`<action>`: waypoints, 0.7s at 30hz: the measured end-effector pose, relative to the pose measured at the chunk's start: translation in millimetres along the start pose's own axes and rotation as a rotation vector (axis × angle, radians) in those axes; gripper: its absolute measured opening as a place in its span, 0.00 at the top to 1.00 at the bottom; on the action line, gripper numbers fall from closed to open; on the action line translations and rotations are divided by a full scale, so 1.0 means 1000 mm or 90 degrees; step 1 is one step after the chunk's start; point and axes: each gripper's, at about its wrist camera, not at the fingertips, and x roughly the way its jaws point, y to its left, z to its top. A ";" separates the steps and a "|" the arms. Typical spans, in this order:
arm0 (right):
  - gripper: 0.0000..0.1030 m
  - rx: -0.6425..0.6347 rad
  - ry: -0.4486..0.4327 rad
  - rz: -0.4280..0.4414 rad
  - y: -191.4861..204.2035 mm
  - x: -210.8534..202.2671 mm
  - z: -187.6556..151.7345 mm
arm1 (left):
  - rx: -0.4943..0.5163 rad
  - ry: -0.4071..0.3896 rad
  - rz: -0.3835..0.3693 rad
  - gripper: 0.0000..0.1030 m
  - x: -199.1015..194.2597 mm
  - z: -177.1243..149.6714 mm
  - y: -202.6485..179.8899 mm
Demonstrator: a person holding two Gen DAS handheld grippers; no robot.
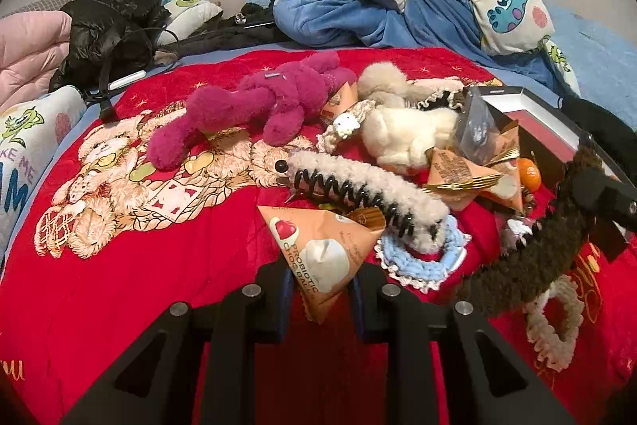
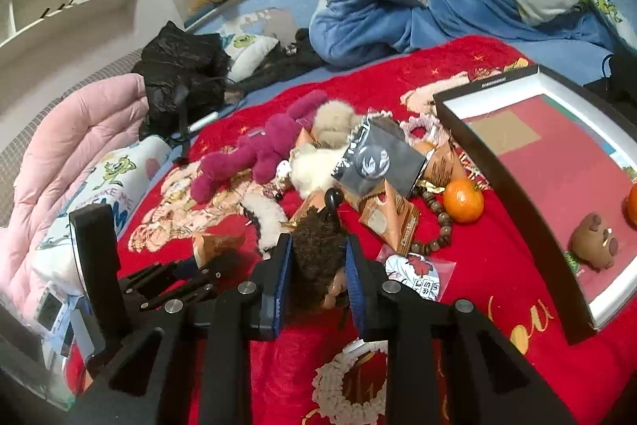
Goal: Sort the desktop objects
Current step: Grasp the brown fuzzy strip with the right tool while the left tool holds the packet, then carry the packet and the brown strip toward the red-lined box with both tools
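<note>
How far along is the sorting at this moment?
Early. Done: the black box already holds a small brown animal figure and part of an orange fruit at the frame edge. In hand: the left claw is closed on an orange snack packet; the right claw grips a brown fuzzy hair clip. Left: magenta plush, tangerine, bead bracelet, scrunchies and more packets remain on the red blanket.

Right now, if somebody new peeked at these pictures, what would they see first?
Probably the magenta plush toy sprawled on the bright red blanket, left of a jumble of snack packets and hair things. Next, the two grippers: the left gripper pinches an orange chocolate-ball packet, and the right gripper squeezes a fuzzy brown hair clip. An orange sits beside the black-rimmed box.
</note>
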 end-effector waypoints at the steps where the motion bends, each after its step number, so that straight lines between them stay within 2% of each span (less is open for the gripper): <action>1: 0.76 0.000 -0.004 0.001 0.000 -0.002 0.001 | -0.001 -0.004 -0.001 0.76 -0.003 0.000 0.000; 13: 0.76 -0.003 -0.069 -0.013 -0.011 -0.044 0.012 | 0.018 -0.037 -0.020 0.76 -0.045 0.003 -0.019; 21: 0.76 0.011 -0.083 -0.024 -0.029 -0.066 0.014 | 0.035 -0.052 -0.062 0.76 -0.064 0.005 -0.058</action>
